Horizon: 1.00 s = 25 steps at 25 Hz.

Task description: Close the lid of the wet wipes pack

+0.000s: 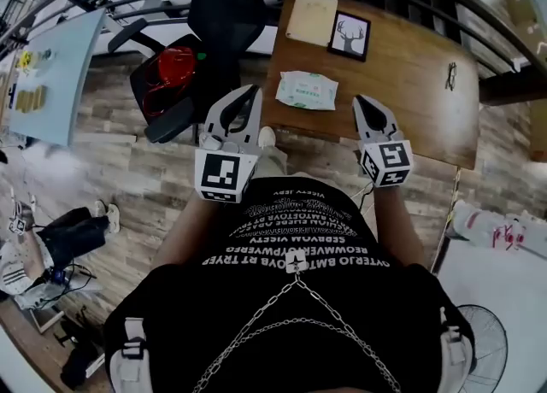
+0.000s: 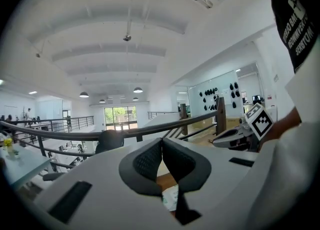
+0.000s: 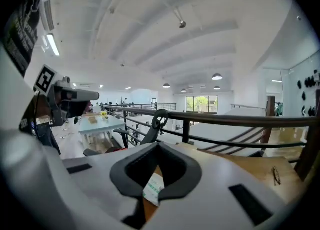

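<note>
Wooden table (image 1: 410, 67) bears the wet wipes pack (image 1: 306, 90); left gripper (image 1: 252, 92) and right gripper (image 1: 359, 101) jaws clench nothing.

Head view looks steeply down from above the left tongs (image 1: 253, 92) and right tongs (image 1: 358, 101). Each gripper view sits close behind its own jaws, facing nearly level; all share the brown wooden table (image 1: 410, 84) ahead of them

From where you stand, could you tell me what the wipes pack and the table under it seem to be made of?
The wipes pack looks like soft plastic film: pale, printed, with uneven edges. The table looks like wood or veneer, I cannot tell which: brown, grain streaks, dull sheen.
</note>
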Each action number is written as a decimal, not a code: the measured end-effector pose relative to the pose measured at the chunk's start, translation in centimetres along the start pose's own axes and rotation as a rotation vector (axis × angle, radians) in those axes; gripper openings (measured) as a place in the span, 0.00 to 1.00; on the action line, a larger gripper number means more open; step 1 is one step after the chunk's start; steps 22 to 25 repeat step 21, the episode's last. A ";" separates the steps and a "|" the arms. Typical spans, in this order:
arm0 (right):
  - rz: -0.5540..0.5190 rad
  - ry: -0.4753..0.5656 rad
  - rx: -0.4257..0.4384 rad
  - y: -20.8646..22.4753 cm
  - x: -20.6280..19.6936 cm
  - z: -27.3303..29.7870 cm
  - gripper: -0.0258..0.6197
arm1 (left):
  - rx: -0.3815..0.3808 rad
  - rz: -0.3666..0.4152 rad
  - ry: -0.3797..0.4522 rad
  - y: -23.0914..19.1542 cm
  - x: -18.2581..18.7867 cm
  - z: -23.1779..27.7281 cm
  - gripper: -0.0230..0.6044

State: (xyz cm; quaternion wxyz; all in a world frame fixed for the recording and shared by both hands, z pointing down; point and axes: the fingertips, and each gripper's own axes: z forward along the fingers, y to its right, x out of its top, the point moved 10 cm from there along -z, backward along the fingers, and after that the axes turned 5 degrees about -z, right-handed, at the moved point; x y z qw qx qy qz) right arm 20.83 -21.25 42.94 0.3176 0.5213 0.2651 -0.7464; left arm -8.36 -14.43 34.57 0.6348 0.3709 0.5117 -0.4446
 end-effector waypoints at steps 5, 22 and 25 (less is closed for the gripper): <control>-0.029 0.055 -0.003 -0.7 1.9 -3.1 0.06 | 0.001 0.018 -0.037 2.0 -0.6 -1.4 0.08; 0.090 0.116 0.012 -1.5 1.2 -4.0 0.06 | -0.056 0.123 -0.142 2.5 -0.5 -0.5 0.08; 0.090 0.116 0.012 -1.5 1.2 -4.0 0.06 | -0.056 0.123 -0.142 2.5 -0.5 -0.5 0.08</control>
